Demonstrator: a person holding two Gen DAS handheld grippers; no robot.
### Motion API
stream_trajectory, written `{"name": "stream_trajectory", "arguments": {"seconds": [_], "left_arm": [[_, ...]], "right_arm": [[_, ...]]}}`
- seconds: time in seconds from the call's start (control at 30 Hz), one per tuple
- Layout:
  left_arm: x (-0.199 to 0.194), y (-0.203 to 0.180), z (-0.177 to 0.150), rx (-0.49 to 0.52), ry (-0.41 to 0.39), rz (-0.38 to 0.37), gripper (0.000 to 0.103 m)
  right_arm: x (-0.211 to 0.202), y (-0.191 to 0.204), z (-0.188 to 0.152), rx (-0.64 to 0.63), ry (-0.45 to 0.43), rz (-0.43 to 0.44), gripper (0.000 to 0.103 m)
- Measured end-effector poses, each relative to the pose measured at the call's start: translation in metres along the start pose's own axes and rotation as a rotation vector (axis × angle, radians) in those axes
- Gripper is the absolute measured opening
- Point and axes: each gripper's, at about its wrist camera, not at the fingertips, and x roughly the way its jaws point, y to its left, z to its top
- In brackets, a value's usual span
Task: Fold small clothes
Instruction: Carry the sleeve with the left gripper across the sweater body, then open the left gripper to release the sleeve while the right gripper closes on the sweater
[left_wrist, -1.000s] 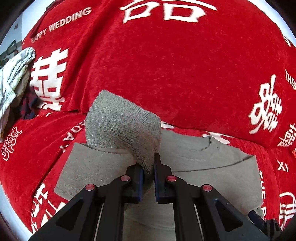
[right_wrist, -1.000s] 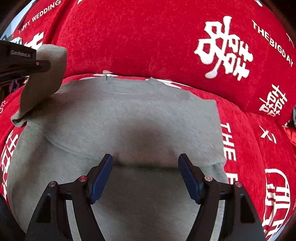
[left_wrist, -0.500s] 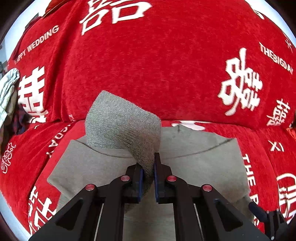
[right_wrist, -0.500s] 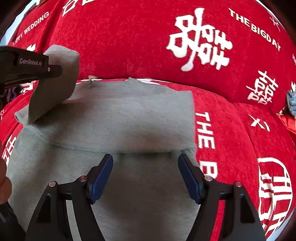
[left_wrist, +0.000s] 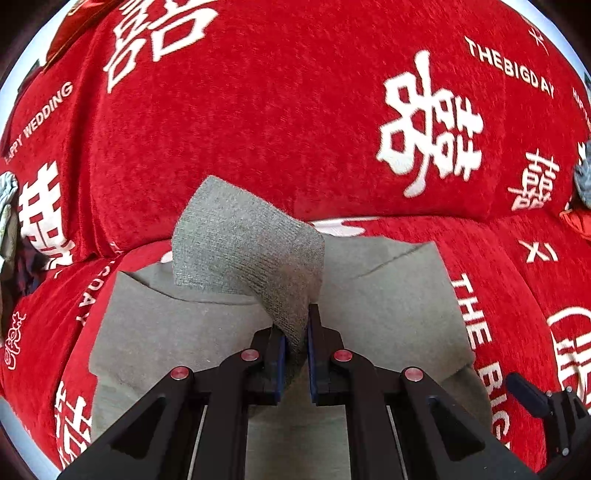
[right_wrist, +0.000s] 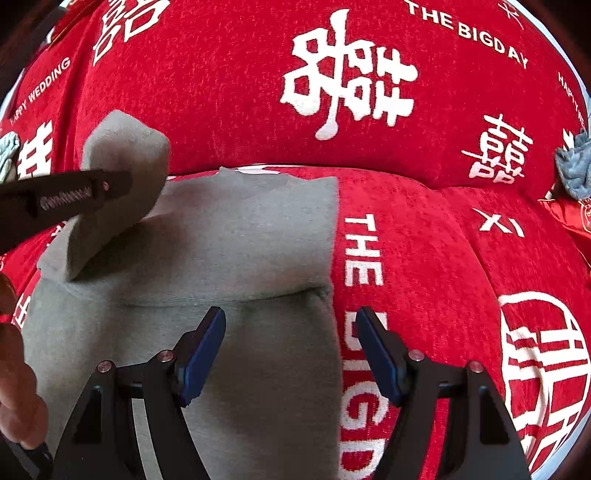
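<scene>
At the far left edge of the sofa seat (left_wrist: 509, 266), under its red wedding-print cover, a small heap of other clothes (left_wrist: 7, 206) lay bunched, well apart from my work. My left gripper (left_wrist: 294, 347) was clamped narrow on the sleeve cuff (left_wrist: 251, 243) of the grey sweater (right_wrist: 236, 236), holding that ribbed end lifted and tilted above the body of the garment. In the right wrist view the same cuff showed at the sweater's left shoulder, pinched by the black finger and raised off the cloth. The sweater itself lay flat on the seat, collar toward the backrest (right_wrist: 221, 110), its right side ending in a straight edge as if already turned in. I judged I was in the sleeve-fold step, with the left sleeve due to cross inward over the chest. My right gripper (right_wrist: 290, 354) hung over the lower right part of the sweater with its jaws wide and nothing between them. The next move called for laying the cuff down flat on the body and letting go without dragging the cloth, while my right stood ready to pin or smooth.
</scene>
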Motion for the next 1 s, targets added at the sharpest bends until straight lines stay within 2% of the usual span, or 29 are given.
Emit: {"name": "stream_trajectory", "arguments": {"seconds": [0.33,0.53,0.7,0.8,0.83,0.87,0.9,0.93,1.0], "left_arm": [[0.020,-0.019,-0.012,0.032,0.057,-0.011,0.011],[0.033,-0.020,-0.020,0.014,0.119,-0.091,0.011],[0.041,-0.021,-0.025,0.018,0.159,-0.110,0.012],[0.045,-0.018,-0.029,0.005,0.179,-0.147,0.012],[0.046,-0.016,-0.029,-0.005,0.188,-0.166,0.017],[0.048,-0.012,-0.030,-0.023,0.198,-0.201,0.029],[0.048,-0.007,-0.031,-0.048,0.200,-0.243,0.072],[0.047,-0.002,-0.032,-0.074,0.188,-0.260,0.102],[0.040,0.008,-0.033,-0.113,0.129,-0.236,0.103]], "right_arm": [[0.002,-0.017,-0.006,0.027,0.004,-0.003,0.076],[0.001,-0.017,-0.008,0.023,0.001,-0.003,0.076],[0.003,-0.017,-0.012,0.021,0.006,0.002,0.076],[0.006,-0.016,-0.015,0.016,0.012,0.004,0.076],[0.006,-0.016,-0.015,0.016,0.015,0.003,0.076],[0.007,-0.017,-0.016,0.018,0.017,0.004,0.076],[0.007,-0.017,-0.016,0.021,0.016,0.006,0.076],[0.007,-0.018,-0.016,0.023,0.016,0.008,0.076],[0.006,-0.018,-0.017,0.023,0.015,0.008,0.076]]}}
